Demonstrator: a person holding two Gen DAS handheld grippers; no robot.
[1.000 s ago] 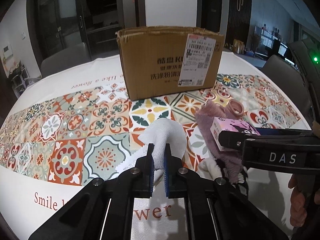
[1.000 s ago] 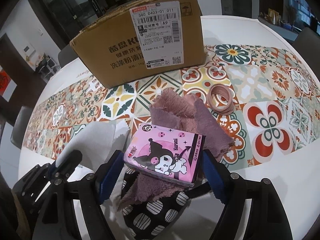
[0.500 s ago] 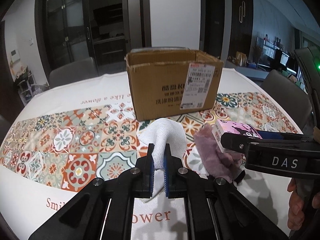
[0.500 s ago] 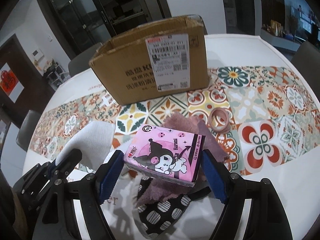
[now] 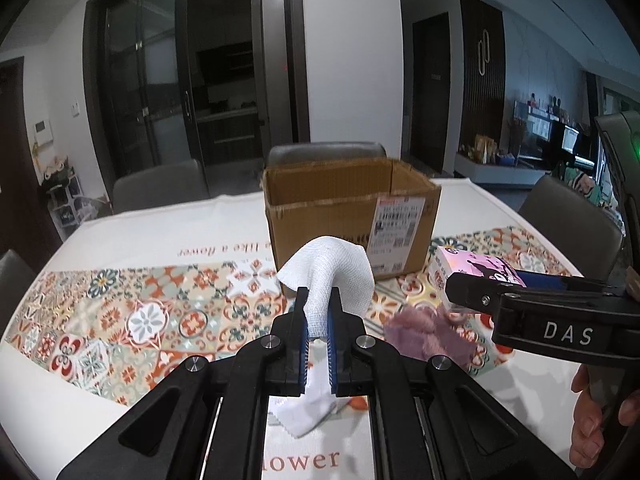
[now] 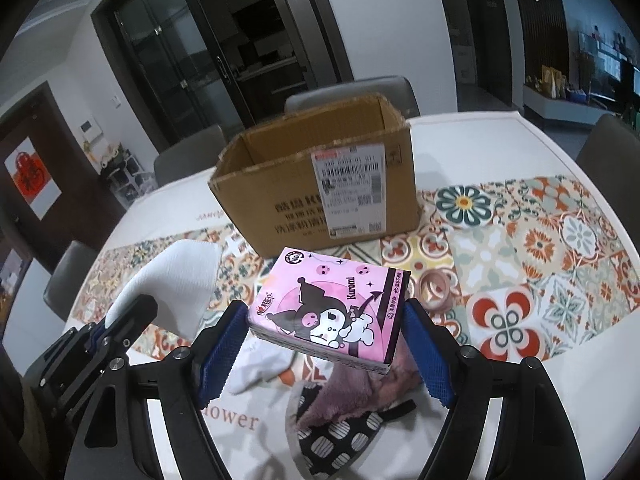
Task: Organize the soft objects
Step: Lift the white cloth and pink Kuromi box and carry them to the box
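Observation:
My left gripper (image 5: 318,320) is shut on a white cloth (image 5: 328,276), which hangs above the table with its tail below the jaws. The same white cloth (image 6: 176,292) shows at the left of the right wrist view. My right gripper (image 6: 326,320) is shut on a pink tissue pack (image 6: 328,312) printed with a cartoon figure, held flat above the table. That pink pack (image 5: 476,272) appears at the right in the left wrist view. An open cardboard box (image 5: 348,216) stands beyond both grippers, also the cardboard box (image 6: 320,184), and its inside looks bare.
A mauve fluffy cloth (image 6: 360,396) and a black-and-white patterned cloth (image 6: 340,436) lie on the table under the pack. A white sock-like piece (image 6: 260,368) lies beside them. A roll of pink tape (image 6: 434,286) sits right of the pack. Chairs (image 5: 160,188) ring the patterned tablecloth (image 5: 120,308).
Both grippers have risen, lifting the white cloth and the pink pack well off the table. The box's open top has come into view. Both grips are unchanged.

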